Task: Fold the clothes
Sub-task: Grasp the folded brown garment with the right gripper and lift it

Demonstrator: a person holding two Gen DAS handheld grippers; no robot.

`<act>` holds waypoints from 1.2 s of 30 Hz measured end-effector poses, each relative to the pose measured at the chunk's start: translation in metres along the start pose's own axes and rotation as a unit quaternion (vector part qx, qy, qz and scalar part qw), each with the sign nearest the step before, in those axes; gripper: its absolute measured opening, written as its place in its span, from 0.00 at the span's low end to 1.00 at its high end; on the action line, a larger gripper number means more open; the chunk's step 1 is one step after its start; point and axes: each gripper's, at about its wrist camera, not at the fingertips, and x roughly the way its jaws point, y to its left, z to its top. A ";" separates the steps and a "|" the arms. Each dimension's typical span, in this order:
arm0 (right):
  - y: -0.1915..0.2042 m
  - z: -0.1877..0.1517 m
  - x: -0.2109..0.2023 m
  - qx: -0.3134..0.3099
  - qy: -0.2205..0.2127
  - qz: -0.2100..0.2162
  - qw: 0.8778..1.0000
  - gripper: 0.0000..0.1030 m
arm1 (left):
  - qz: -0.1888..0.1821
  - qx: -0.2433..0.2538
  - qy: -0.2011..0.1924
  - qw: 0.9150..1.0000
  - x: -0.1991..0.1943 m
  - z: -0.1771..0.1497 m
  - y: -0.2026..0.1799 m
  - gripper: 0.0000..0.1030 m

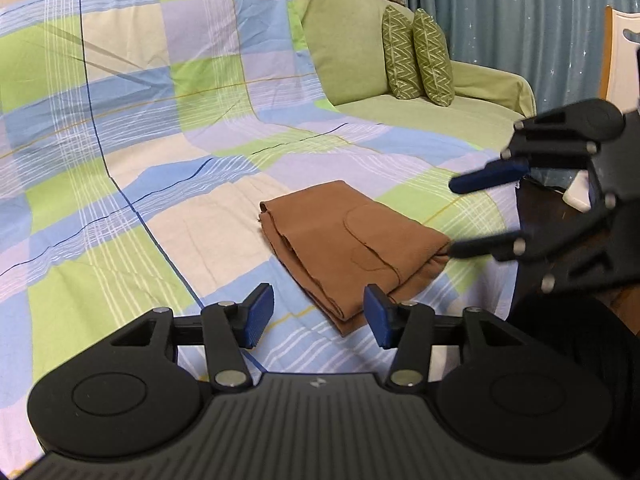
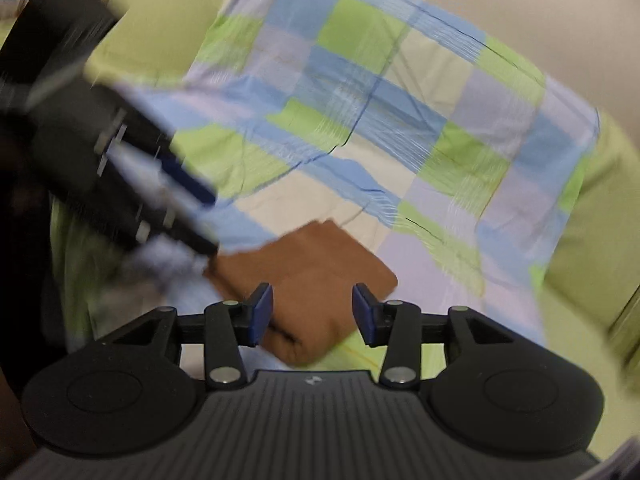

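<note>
A brown garment [image 1: 352, 248] lies folded into a compact rectangle on the checked sheet [image 1: 140, 128]. My left gripper [image 1: 318, 316] is open and empty just short of the garment's near corner. My right gripper [image 1: 456, 216] comes in from the right, open, its lower fingertip at the garment's right corner; whether it touches is unclear. In the blurred right wrist view the right gripper [image 2: 312, 312] is open over the garment [image 2: 312, 272], and the left gripper [image 2: 200, 216] sits at its left edge.
The sheet covers a green sofa [image 1: 440, 108]. A large green cushion [image 1: 344, 40] and two small patterned cushions [image 1: 416, 56] stand at the back right. A blue curtain [image 1: 520, 20] hangs behind. A wooden chair [image 1: 620, 56] and dark table [image 1: 560, 216] are at the far right.
</note>
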 end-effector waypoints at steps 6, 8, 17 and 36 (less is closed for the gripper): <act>0.031 0.000 0.021 -0.097 0.024 -0.018 0.995 0.39 | -0.001 -0.018 0.003 1.000 -0.001 -0.010 0.007 0.54; 0.040 0.001 0.030 -0.129 0.031 -0.022 0.991 0.40 | 0.001 -0.028 0.004 1.000 -0.001 -0.015 0.012 0.54; 0.069 0.000 0.061 -0.254 0.045 -0.048 0.965 0.57 | -0.004 -0.048 0.007 0.999 0.005 -0.028 0.023 0.54; 0.070 0.012 0.069 -0.300 0.059 -0.049 0.951 0.19 | -0.008 -0.018 -0.014 1.000 -0.002 -0.031 0.016 0.57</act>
